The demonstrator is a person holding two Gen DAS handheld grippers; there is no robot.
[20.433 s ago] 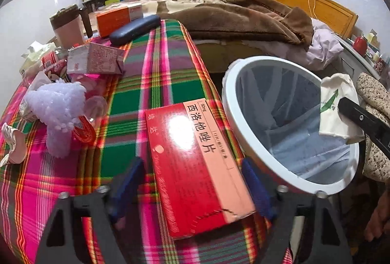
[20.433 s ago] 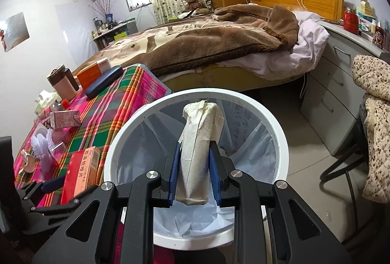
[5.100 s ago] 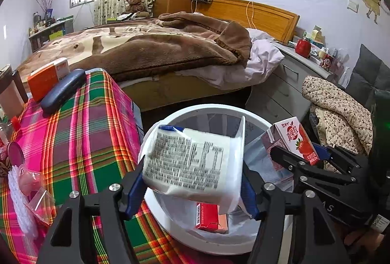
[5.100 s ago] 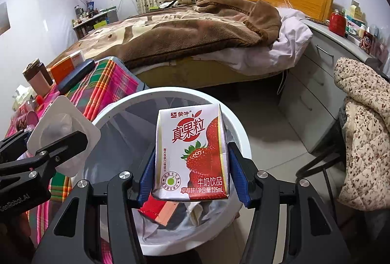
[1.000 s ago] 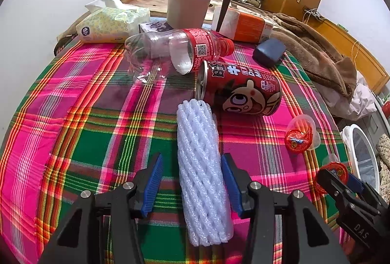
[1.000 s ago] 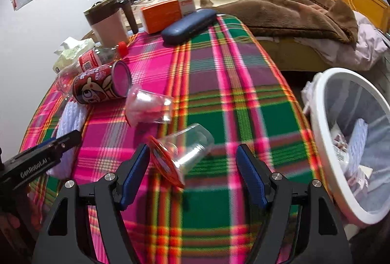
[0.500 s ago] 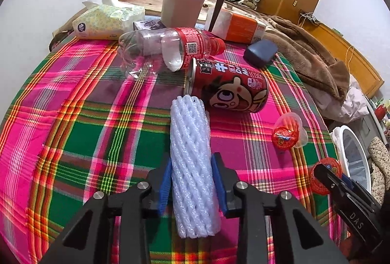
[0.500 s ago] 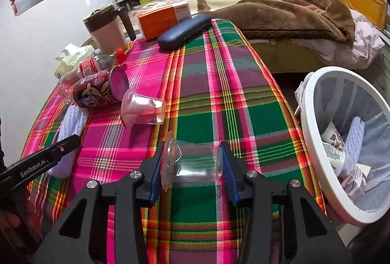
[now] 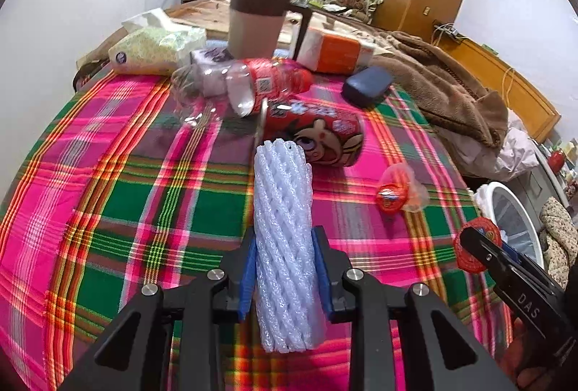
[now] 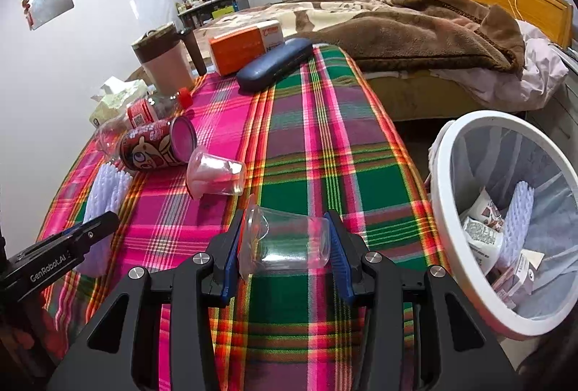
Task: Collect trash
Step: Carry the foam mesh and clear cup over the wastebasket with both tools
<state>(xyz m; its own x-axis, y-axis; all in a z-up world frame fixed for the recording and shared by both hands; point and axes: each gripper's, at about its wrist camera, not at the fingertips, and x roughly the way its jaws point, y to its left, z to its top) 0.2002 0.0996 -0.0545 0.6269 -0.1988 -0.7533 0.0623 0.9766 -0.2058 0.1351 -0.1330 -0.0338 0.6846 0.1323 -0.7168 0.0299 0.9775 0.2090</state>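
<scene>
While the left claw grips the white foam net sleeve between its blue pads, its jaws having just closed onto it, the red cartoon can lies on its side just past the sleeve's far end, with a crushed clear bottle beyond it. A small clear cup with a red lid lies to the right of the can. The right claw pinches a clear plastic cup held sideways, jaws partly closed on it after just narrowing; another clear cup lies ahead and to its left, touching the can. At the back of the worktop stand a brown mug, an orange box, a blue case and a tissue pack. The worktop wears a pink and green plaid cloth; a bed with a brown blanket lies behind it. The white bin sits off the worktop's right edge, lined with a bag and holding cartons and another foam sleeve. The cloth between the right claw and that edge lies bare.
</scene>
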